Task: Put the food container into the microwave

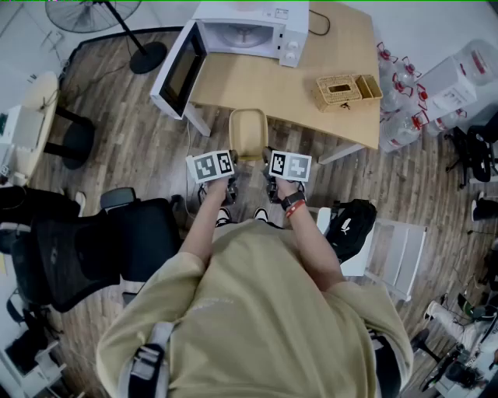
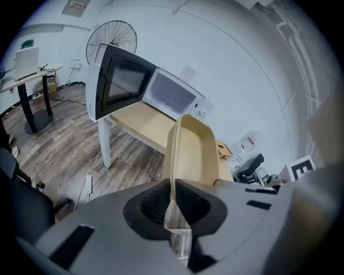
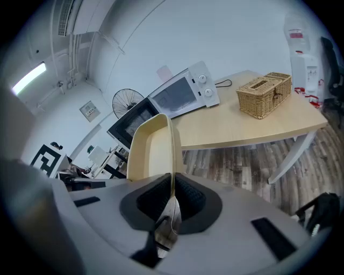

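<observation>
A cream rectangular food container (image 1: 248, 134) hangs in the air just in front of the table's near edge, held level between both grippers. My left gripper (image 1: 220, 165) is shut on its left rim (image 2: 173, 156). My right gripper (image 1: 280, 165) is shut on its right rim (image 3: 171, 156). The white microwave (image 1: 233, 33) stands at the far left of the wooden table (image 1: 288, 85) with its door (image 1: 180, 74) swung wide open toward me. Its cavity and turntable are visible. In the left gripper view the microwave (image 2: 161, 91) lies ahead and to the left.
A wicker box (image 1: 346, 90) sits at the table's right side. A black office chair (image 1: 93, 237) is at my left, a white chair with a black bag (image 1: 354, 221) at my right. A standing fan (image 1: 97, 12) is beyond the microwave door. Water bottles (image 1: 401, 101) crowd the floor at right.
</observation>
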Demonstrator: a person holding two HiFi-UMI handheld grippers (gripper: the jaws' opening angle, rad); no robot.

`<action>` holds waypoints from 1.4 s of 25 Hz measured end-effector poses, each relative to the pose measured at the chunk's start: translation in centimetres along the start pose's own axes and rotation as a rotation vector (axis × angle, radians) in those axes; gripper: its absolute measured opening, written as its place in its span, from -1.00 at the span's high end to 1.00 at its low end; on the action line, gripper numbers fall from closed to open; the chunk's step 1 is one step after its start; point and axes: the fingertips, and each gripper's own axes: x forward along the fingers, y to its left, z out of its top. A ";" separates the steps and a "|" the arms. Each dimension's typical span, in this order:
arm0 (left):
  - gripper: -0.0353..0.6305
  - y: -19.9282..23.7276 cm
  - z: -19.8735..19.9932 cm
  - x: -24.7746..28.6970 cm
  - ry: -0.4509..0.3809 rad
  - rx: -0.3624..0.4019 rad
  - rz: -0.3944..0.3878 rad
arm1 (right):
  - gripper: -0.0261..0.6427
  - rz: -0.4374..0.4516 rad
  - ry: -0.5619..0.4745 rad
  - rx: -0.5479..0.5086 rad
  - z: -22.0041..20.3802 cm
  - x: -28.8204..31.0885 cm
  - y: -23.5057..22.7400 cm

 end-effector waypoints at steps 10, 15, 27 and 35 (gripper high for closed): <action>0.76 -2.5 -2.2 1.3 0.008 -0.010 0.028 | 0.78 0.022 0.004 0.013 -0.6 -1.4 -3.2; 0.76 -1.5 -1.4 1.1 -0.005 -0.031 0.044 | 0.78 0.043 0.009 0.006 0.1 -0.2 -2.3; 0.76 1.5 6.4 4.6 -0.007 -0.061 0.019 | 0.79 0.000 0.013 -0.050 6.3 5.9 -0.8; 0.76 2.8 13.6 6.8 0.001 -0.046 -0.017 | 0.79 -0.027 -0.011 0.014 11.7 10.0 0.3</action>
